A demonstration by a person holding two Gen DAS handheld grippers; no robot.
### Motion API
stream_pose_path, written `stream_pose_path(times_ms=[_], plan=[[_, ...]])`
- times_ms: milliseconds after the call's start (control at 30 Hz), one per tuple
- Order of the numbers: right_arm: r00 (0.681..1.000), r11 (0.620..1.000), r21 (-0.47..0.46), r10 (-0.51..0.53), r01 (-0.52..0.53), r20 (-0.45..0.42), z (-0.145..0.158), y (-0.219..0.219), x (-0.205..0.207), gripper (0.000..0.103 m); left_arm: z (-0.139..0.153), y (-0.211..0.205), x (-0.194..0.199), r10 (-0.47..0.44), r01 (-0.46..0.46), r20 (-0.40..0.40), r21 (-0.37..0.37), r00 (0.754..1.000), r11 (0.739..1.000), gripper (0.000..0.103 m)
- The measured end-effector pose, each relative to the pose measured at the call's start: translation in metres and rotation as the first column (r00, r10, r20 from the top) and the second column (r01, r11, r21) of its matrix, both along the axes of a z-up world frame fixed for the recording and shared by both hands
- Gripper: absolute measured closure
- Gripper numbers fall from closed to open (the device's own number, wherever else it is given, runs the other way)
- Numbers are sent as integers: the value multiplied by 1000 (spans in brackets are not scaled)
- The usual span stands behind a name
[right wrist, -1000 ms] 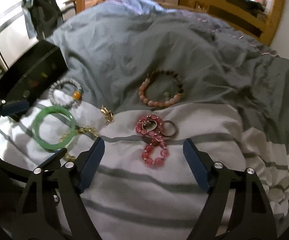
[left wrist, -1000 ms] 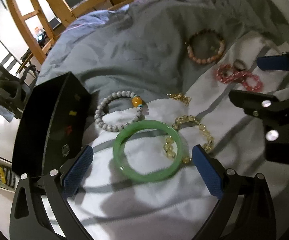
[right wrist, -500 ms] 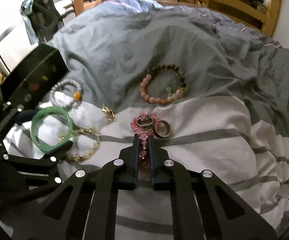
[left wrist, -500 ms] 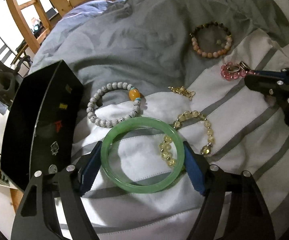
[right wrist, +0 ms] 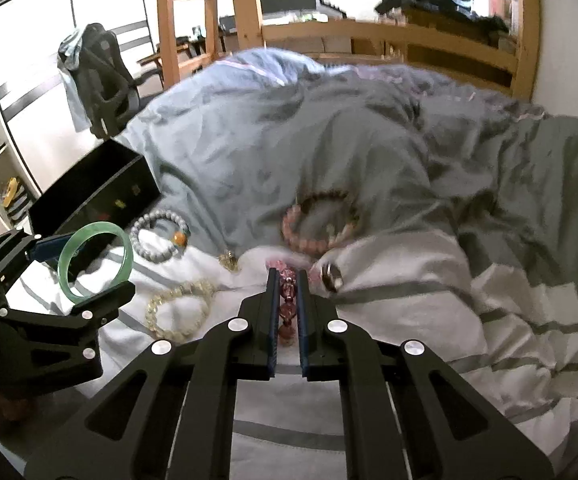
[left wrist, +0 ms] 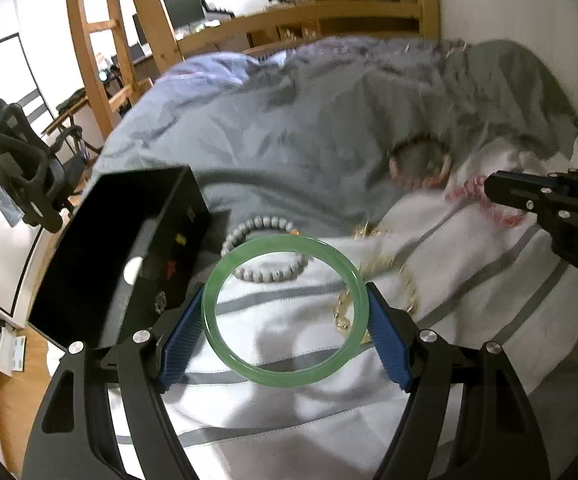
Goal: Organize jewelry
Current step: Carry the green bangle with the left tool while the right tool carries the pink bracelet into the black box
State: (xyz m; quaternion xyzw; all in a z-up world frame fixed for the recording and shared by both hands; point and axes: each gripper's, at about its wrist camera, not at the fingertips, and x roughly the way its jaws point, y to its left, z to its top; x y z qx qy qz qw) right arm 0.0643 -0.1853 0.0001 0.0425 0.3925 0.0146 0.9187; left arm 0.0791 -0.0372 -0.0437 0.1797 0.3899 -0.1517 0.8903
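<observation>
Left gripper (left wrist: pixel 285 320) clamps the green jade bangle (left wrist: pixel 285 312) across its width, raised off the striped duvet (left wrist: pixel 469 280) beside the black box (left wrist: pixel 129 248). Right gripper (right wrist: pixel 287 300) pinches the red bead bracelet (right wrist: pixel 287 308), strand running along its fingers.

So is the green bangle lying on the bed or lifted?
Lifted. The left gripper clamps the bangle between its blue pads; the right view shows it tilted, clear of the bedding.

your left wrist view looks low and close along its fingers over the bed; your right wrist view faces likewise from the right. both share the black box (left wrist: pixel 121 248) (right wrist: pixel 97 192) and green bangle (left wrist: pixel 285 312) (right wrist: pixel 96 262).
</observation>
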Motion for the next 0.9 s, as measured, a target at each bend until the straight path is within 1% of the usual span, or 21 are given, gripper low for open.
stream_pose_path(times_ms=[133, 233, 333, 467, 567, 700, 833, 900], plan=[[999, 1000, -4, 0, 1, 47, 7, 1, -6, 94, 11, 3, -8, -3, 5, 62, -26, 998, 1000, 28], [998, 1000, 3, -1, 1, 65, 10, 0, -8, 94, 20, 6, -16, -5, 10, 102, -49, 995, 999, 28], [995, 999, 35, 0, -4, 104, 15, -3, -14, 94, 26, 10, -20, -3, 12, 130, -72, 992, 997, 28], [977, 994, 99, 14, -36, 215, 31, -8, -28, 94, 35, 14, -24, 16, 1, 172, -94, 985, 996, 28], [960, 992, 111, 23, -56, 278, 41, -7, -36, 94, 40, 17, -30, 39, -17, 212, -104, 976, 994, 28], [949, 992, 101, 40, -75, 313, 47, -2, -38, 94, 49, 24, -33, 72, -38, 263, -132, 962, 990, 28], [943, 990, 100, 65, -103, 326, 51, 5, -37, 94, 54, 30, -33, 96, -55, 281, -151, 955, 987, 28], [940, 985, 121, 78, -125, 333, 54, 7, -35, 94, 57, 34, -32, 109, -63, 286, -166, 952, 984, 28]])
